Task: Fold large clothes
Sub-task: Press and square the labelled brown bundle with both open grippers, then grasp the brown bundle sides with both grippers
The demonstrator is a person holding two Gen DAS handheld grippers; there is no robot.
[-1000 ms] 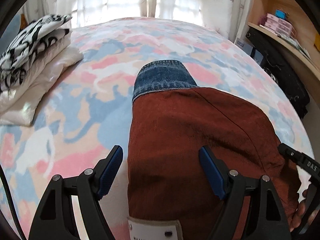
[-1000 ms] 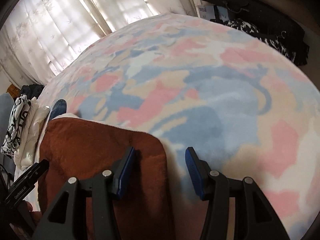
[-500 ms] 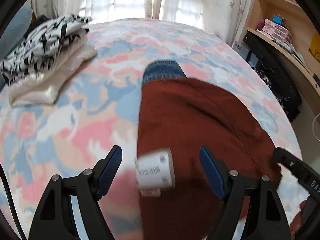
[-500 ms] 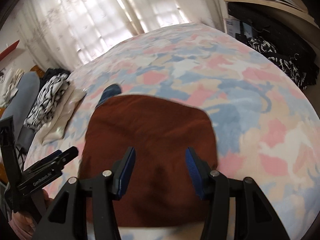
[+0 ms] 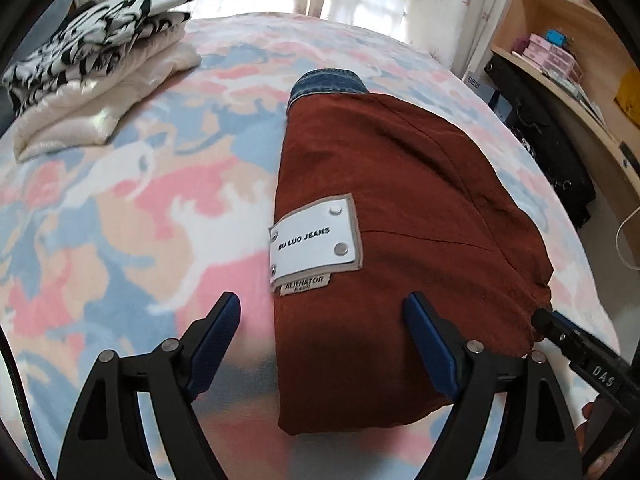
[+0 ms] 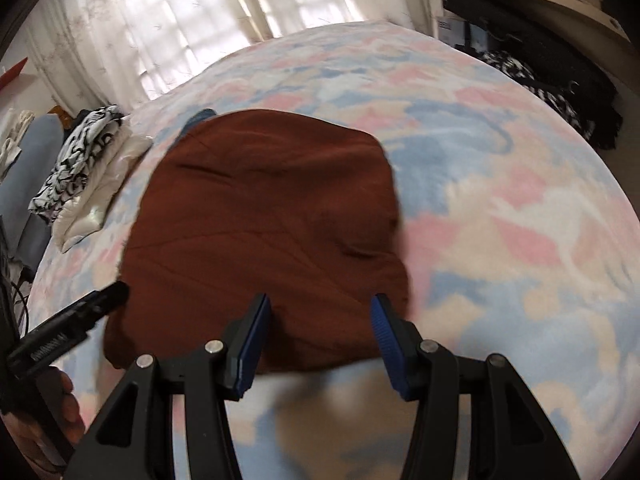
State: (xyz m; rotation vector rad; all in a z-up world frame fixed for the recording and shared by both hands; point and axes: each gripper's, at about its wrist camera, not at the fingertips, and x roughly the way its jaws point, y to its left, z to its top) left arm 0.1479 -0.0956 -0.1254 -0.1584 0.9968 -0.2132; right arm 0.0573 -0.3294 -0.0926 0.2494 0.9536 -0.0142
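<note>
Now that both of your grippers have drawn back toward the near edge of the bed (image 5: 120, 184), the rust-brown jacket (image 5: 400, 184) lies released as a compact folded bundle on the pastel blanket, whereas a second ago its near hem sat under and between your blue pads. Its white label patch (image 5: 316, 240), hidden or blurred in the earlier views, now lies flat and readable on the bundle's left side, and a denim cuff (image 5: 328, 84) peeks out at the far end. Your left gripper (image 5: 320, 344) has its jaws spread wide, having just opened a little further; cloth is seen between the pads, but they do not press on it. Your right gripper (image 6: 318, 340) holds its jaws moderately apart above the bundle's near edge, again pinching nothing. In the right wrist view the jacket (image 6: 264, 232) looks slightly blurred, consistent with your hands moving. A stack of folded clothes (image 5: 96, 68), black-and-white print over cream, sits well apart at the far left. By the look of it the last fold is finished; what probably remains is moving the bundle to that stack or starting another garment.
</note>
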